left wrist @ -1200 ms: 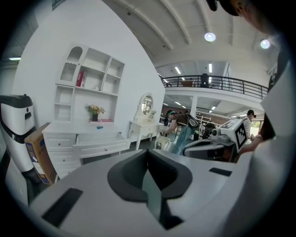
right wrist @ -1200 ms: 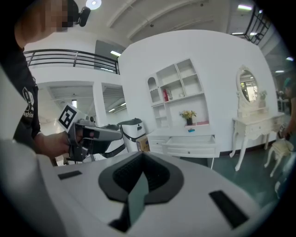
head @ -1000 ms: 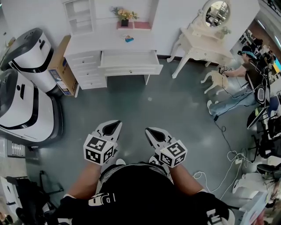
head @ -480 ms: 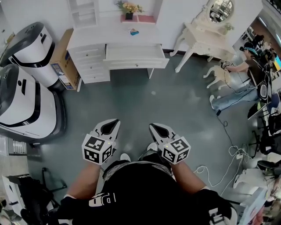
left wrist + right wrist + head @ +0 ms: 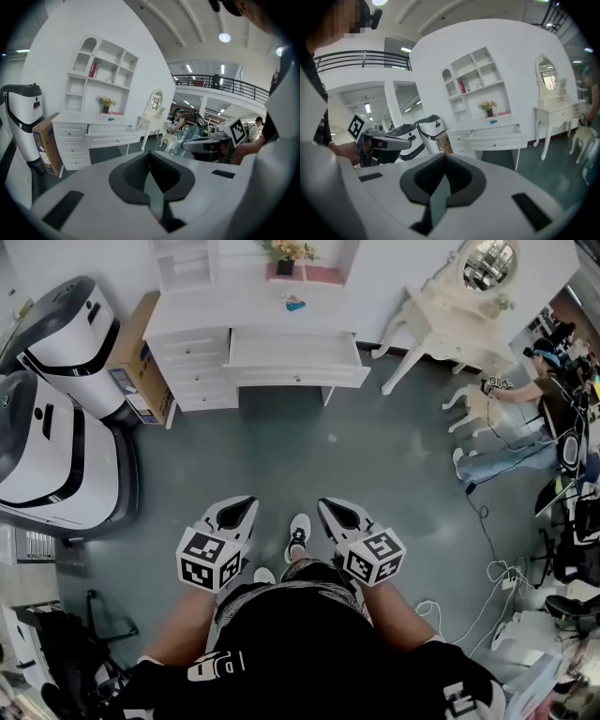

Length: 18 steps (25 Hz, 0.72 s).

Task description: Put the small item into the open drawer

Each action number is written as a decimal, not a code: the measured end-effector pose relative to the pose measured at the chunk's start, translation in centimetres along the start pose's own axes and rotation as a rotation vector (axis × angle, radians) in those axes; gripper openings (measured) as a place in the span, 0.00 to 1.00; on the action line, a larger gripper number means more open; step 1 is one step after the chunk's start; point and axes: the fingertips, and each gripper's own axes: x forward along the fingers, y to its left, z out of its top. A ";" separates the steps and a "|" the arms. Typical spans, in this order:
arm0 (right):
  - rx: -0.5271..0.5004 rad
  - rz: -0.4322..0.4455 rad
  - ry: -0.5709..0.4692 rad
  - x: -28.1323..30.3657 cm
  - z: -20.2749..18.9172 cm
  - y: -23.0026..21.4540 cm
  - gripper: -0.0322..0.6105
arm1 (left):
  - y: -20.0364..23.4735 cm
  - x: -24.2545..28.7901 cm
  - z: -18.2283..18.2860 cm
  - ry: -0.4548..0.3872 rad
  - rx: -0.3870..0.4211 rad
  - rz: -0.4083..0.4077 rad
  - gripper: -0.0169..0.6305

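Staged furniture hall, white desk (image 5: 216, 310), mirrored vanity (image 5: 452, 320), mezzanine railing (image 5: 211, 83)

- The head view is bright and evenly lit from above. The grey-green floor (image 5: 394, 474) carries small pale glints of ceiling lights.
- Shadows are soft and short, with a dim band under the white desk (image 5: 253, 329).
- The wide lens bends walls and furniture outward towards the frame edges.
- In the left gripper view, black rounded corners ring the picture and a ceiling lamp (image 5: 224, 37) flares at upper right.
- The left gripper (image 5: 150, 155) sits close to the lens and looks soft.
- In the right gripper view, the corners are equally dark. The right gripper (image 5: 443, 160) is slightly blurred, and the far wall is sharp and bright.
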 end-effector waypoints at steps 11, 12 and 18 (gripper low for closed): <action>-0.053 0.009 -0.015 6.0 6.0 -8.0 0.06 | 3.6 8.7 6.9 -0.014 0.025 0.017 0.05; -0.070 0.003 -0.013 6.4 6.5 -8.8 0.06 | 3.9 9.5 7.4 -0.011 0.028 0.017 0.05; -0.097 0.034 -0.029 8.0 9.8 -12.2 0.06 | 4.8 13.1 11.1 -0.020 0.040 0.042 0.05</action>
